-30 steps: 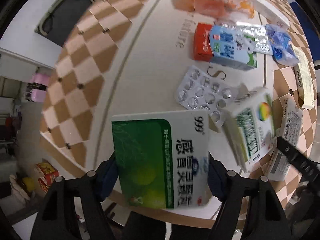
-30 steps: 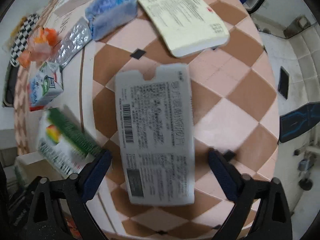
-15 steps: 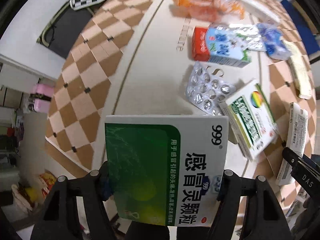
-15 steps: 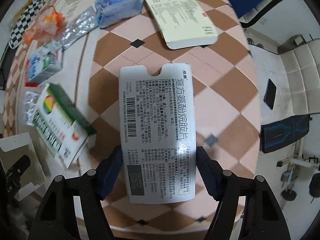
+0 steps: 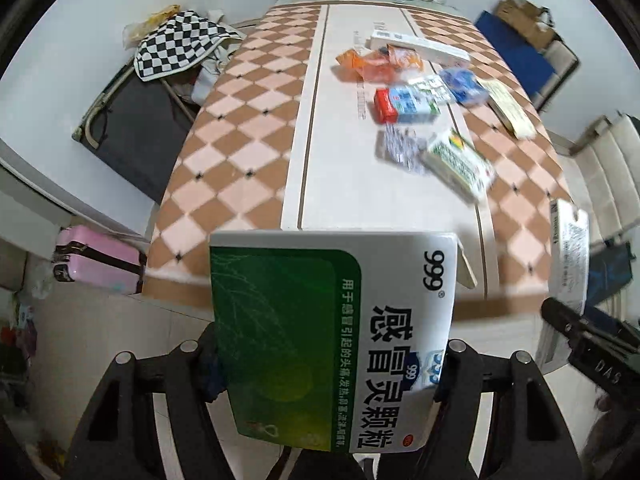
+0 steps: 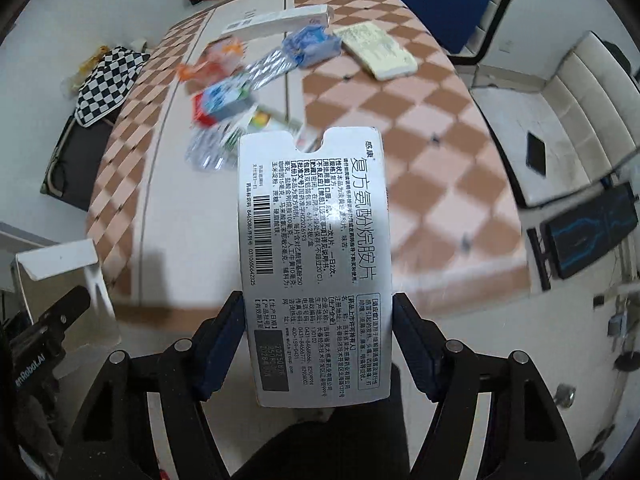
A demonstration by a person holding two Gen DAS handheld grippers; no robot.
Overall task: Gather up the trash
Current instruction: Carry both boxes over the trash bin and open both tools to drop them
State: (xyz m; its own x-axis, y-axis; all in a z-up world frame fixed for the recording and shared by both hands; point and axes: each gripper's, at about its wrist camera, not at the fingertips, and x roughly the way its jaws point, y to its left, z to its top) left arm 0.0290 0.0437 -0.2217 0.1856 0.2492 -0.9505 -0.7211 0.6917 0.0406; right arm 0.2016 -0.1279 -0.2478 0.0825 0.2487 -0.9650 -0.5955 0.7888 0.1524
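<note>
My left gripper (image 5: 326,364) is shut on a green and white medicine box (image 5: 332,340) and holds it in the air off the near end of the table (image 5: 240,152). My right gripper (image 6: 318,336) is shut on a grey-white medicine box (image 6: 316,248) with a barcode, also lifted off the table (image 6: 440,184). That grey-white box also shows at the right edge of the left wrist view (image 5: 570,256). The left gripper and its box show at the lower left of the right wrist view (image 6: 64,280).
On the table lie a red and blue carton (image 5: 404,106), a blister pack (image 5: 400,148), a green and white box (image 5: 460,164), orange wrappers (image 5: 376,62), a blue packet (image 5: 464,86), a cream box (image 5: 508,108) and a long white box (image 5: 420,46). A pink suitcase (image 5: 96,258) and chairs stand around.
Both grippers have lifted and pulled back from the table with their boxes. The right gripper closed on the grey-white box. The table's trash now lies farther away.
</note>
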